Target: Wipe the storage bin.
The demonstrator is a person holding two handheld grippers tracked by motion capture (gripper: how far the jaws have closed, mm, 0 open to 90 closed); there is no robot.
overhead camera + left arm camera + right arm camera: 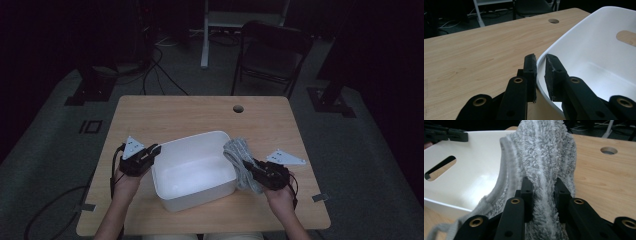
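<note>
A: Where is the white tub (194,170) sitting?

B: It is sitting at the lower middle of the high view, on the wooden tabletop (175,115), with its open side facing up. A slot handle is showing in one of its end walls in both gripper views.

A: What is the left gripper (146,156) doing?

B: It is reaching in from the lower left of the high view and gripping the tub's left rim. In the left gripper view its fingers (530,72) are standing one on each side of the thin white wall, pinching it, one outside the tub and one inside.

A: And the right gripper (254,167)?

B: It is lying at the lower right of the high view, just beside the tub's right wall. Its fingers (527,195) are clamping a fold of a fluffy grey towel (240,156), and the pile is bulging up between them in the right gripper view.

A: Where is the towel lying?

B: It is resting bunched against the outside of the tub's right rim, partly on the tabletop, with a ribbed edge trailing toward the lower left of the right gripper view.
</note>
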